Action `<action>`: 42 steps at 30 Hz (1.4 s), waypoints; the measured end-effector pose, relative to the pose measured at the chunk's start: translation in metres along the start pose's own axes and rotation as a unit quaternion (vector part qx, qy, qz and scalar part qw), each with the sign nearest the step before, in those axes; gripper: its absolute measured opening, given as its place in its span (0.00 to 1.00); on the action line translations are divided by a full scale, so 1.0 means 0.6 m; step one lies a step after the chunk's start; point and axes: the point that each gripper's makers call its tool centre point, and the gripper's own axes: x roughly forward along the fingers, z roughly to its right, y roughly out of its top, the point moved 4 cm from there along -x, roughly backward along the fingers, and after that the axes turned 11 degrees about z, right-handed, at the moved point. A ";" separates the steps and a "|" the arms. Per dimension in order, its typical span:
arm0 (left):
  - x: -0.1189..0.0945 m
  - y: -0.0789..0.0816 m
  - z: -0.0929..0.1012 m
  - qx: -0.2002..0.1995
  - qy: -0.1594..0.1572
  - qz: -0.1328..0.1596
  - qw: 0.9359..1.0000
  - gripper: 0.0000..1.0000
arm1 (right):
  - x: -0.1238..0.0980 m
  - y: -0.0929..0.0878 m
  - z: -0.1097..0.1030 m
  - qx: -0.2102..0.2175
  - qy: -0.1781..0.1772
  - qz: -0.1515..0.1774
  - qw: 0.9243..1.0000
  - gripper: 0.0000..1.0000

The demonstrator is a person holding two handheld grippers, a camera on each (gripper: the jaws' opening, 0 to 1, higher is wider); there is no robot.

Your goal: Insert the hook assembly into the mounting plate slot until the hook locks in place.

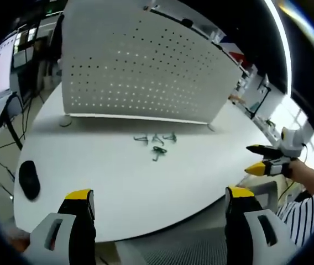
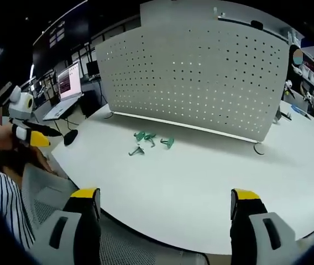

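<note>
White tabletop (image 1: pixel 118 182) in left gripper view; left gripper (image 1: pixel 160 201) fingers spread, empty; green hooks (image 1: pixel 156 144) lie near the perforated panel (image 1: pixel 140 66), well ahead; right gripper view: right gripper (image 2: pixel 165 201) fingers likewise apart, empty; small tangled pieces risk a mis-grab or double pickup.

Four hooks (image 1: pixel 156 142) lie on the white table (image 1: pixel 118 182) before the pegboard (image 1: pixel 140 66).

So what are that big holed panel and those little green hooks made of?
The panel looks like white painted sheet metal: thin, rigid, with regular punched holes, though plastic is possible. The hooks look like green plastic or coated metal; they are too small to tell.
</note>
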 end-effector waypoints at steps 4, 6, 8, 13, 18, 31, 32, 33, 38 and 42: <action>0.000 -0.007 0.005 -0.004 -0.007 -0.013 1.000 1.00 | 0.003 -0.003 -0.005 0.002 0.003 -0.006 1.000 0.95; 0.000 -0.006 0.003 -0.010 -0.008 -0.010 1.000 1.00 | 0.003 -0.001 -0.006 0.002 0.003 0.000 1.000 0.95; 0.000 -0.004 0.003 -0.014 -0.007 -0.006 1.000 1.00 | 0.004 -0.002 -0.006 0.010 0.001 0.003 1.000 0.95; 0.000 -0.010 0.005 -0.011 -0.010 -0.012 1.000 1.00 | 0.003 -0.013 -0.011 0.008 0.004 -0.006 1.000 0.95; -0.002 -0.011 0.005 -0.015 -0.010 -0.009 1.000 1.00 | 0.003 -0.011 -0.011 0.008 0.004 -0.005 1.000 0.95; -0.005 -0.019 0.000 -0.020 -0.009 -0.011 1.000 1.00 | 0.005 -0.006 -0.013 0.005 0.004 -0.005 1.000 0.95; -0.005 -0.018 0.000 -0.019 -0.009 -0.010 1.000 1.00 | 0.007 -0.005 -0.013 0.005 0.004 -0.004 1.000 0.95; -0.004 -0.017 0.000 -0.018 -0.009 -0.010 1.000 1.00 | 0.009 -0.004 -0.013 0.005 0.004 -0.002 1.000 0.95; 0.000 -0.023 0.000 -0.020 -0.011 -0.019 1.000 1.00 | 0.021 -0.003 -0.016 0.015 0.008 0.000 1.000 0.94; 0.001 -0.022 -0.001 -0.021 -0.011 -0.019 1.000 1.00 | 0.039 0.007 -0.023 0.018 0.018 0.010 1.000 0.91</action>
